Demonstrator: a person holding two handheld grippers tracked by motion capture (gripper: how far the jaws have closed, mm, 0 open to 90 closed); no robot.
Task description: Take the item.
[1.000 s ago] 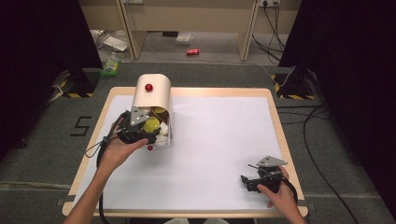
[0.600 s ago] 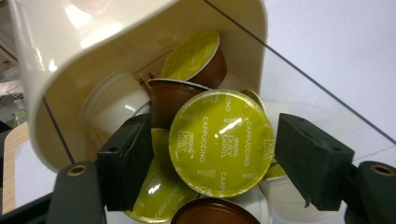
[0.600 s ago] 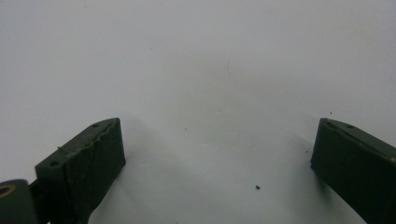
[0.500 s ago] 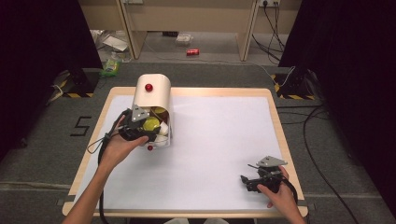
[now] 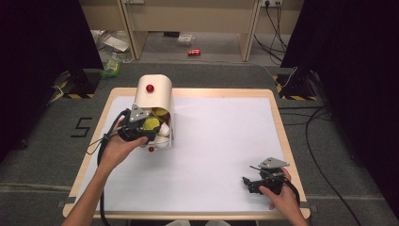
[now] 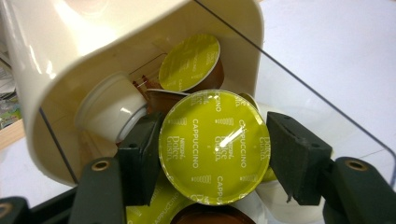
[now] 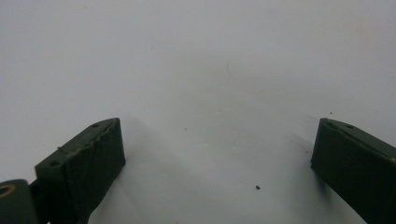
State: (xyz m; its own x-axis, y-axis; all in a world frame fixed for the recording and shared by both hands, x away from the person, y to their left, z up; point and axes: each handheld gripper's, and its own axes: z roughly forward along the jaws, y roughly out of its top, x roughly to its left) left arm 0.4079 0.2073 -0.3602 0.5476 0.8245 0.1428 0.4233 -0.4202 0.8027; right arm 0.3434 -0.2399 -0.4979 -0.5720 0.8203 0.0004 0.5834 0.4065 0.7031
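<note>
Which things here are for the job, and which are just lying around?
For the job:
- left gripper, shut on the green-lidded capsule
- cream capsule holder, more capsules inside

Just lying about:
- red can on the floor
- right gripper, open over bare white table

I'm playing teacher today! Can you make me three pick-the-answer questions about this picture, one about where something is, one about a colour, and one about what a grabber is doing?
1. Where is the cream container?
A. near the table's far left
B. near the table's right edge
C. on the floor

2. What colour is the lid of the pinched coffee capsule?
A. red
B. blue
C. yellow-green

3. What is the left gripper doing?
A. resting wide open on the table
B. shut on a capsule
C. holding a cable

Answers: 1 A, the high view shows it at the far left. 2 C, the lid is yellow-green. 3 B, both jaws press the capsule's sides.
</note>
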